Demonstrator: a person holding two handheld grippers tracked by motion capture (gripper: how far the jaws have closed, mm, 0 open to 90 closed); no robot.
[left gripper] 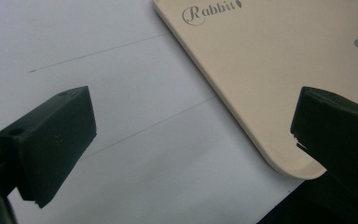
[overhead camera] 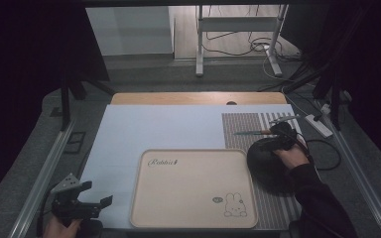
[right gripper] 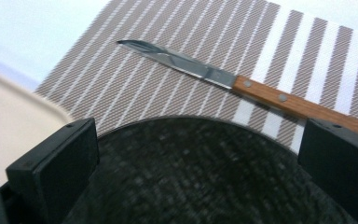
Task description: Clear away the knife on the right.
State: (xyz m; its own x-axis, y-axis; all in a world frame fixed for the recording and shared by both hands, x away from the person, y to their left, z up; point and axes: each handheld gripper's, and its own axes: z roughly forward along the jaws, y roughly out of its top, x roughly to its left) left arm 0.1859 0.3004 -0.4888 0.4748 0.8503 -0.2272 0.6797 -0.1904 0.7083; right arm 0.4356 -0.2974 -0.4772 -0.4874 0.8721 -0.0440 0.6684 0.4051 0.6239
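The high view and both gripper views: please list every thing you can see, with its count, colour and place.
tray: one, beige, rabbit drawing and "Rabbit" lettering, near centre of the table.
placemat: one, brown and white stripes, right of the tray.
knife: one, steel blade, wooden handle, lying on the placemat beyond the plate.
plate: one, dark, round, on the placemat beside the tray.
sheet: one, white, covering the table under the tray.
left gripper: one, black, fingers open, near left corner.
right gripper: one, black, fingers open over the plate.
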